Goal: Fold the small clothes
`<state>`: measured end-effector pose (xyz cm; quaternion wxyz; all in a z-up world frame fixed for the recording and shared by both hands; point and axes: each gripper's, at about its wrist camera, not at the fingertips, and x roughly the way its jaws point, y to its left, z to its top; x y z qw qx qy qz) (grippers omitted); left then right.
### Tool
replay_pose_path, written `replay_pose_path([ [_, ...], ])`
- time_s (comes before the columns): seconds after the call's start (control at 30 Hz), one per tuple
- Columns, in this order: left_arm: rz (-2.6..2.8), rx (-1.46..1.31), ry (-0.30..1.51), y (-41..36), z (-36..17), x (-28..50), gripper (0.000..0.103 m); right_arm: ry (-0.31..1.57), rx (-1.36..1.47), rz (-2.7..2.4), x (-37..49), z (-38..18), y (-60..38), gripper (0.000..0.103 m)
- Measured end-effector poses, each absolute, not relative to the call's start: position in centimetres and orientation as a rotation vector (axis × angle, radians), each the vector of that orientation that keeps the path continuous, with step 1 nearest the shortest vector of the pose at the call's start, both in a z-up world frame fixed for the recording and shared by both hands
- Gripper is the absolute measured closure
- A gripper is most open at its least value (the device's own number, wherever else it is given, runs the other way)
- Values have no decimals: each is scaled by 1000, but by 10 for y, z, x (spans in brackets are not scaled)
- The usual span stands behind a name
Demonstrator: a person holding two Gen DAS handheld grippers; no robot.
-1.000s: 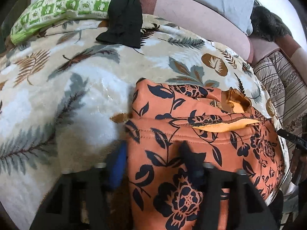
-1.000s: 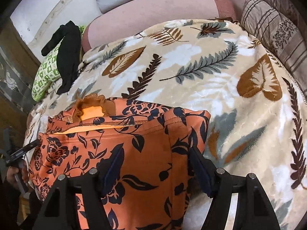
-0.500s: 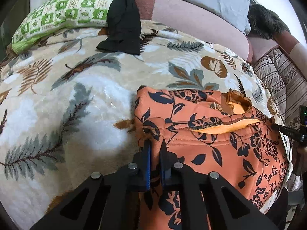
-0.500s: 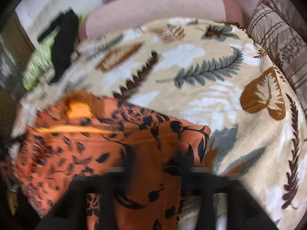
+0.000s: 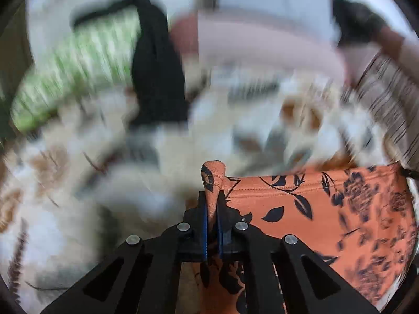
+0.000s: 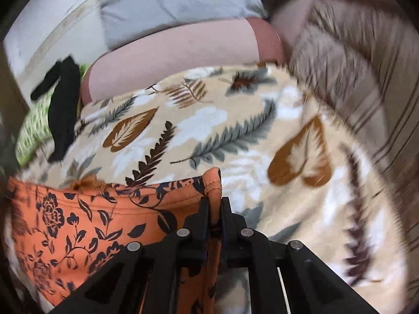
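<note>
An orange garment with dark blue flowers hangs stretched between my two grippers above a leaf-print blanket. My left gripper is shut on the garment's left hem corner, which pokes up between the fingers. My right gripper is shut on the right hem corner of the same garment. The hem runs taut across both views. The rest of the garment hangs below the grippers, mostly hidden. The left wrist view is blurred by motion.
A black garment lies over a green patterned pillow at the back left. A pink bolster and grey pillow lie behind the blanket. A striped cushion stands at the right.
Both grippers closed on the garment's near hem corners and lifted it off the blanket. The garment now hangs stretched between them instead of lying flat.
</note>
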<state>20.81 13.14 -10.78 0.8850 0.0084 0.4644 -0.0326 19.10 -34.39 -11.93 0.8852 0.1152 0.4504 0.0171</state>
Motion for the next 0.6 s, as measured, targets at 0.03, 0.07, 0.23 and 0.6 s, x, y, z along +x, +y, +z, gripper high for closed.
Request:
replay_pose_path([
  [0.03, -46, 36, 1000, 131, -120, 213, 95, 986, 284, 36, 195, -133, -348, 91],
  [0.07, -47, 60, 1003, 129, -128, 214, 93, 1025, 306, 45, 197, -142, -350, 91],
  [0.23, -39, -12, 914, 139, -100, 200, 67, 973, 211, 21, 182, -123, -347, 88],
  [0.6, -212, -69, 835, 129, -65, 97, 48, 1007, 261, 376, 141, -96, -284, 88],
])
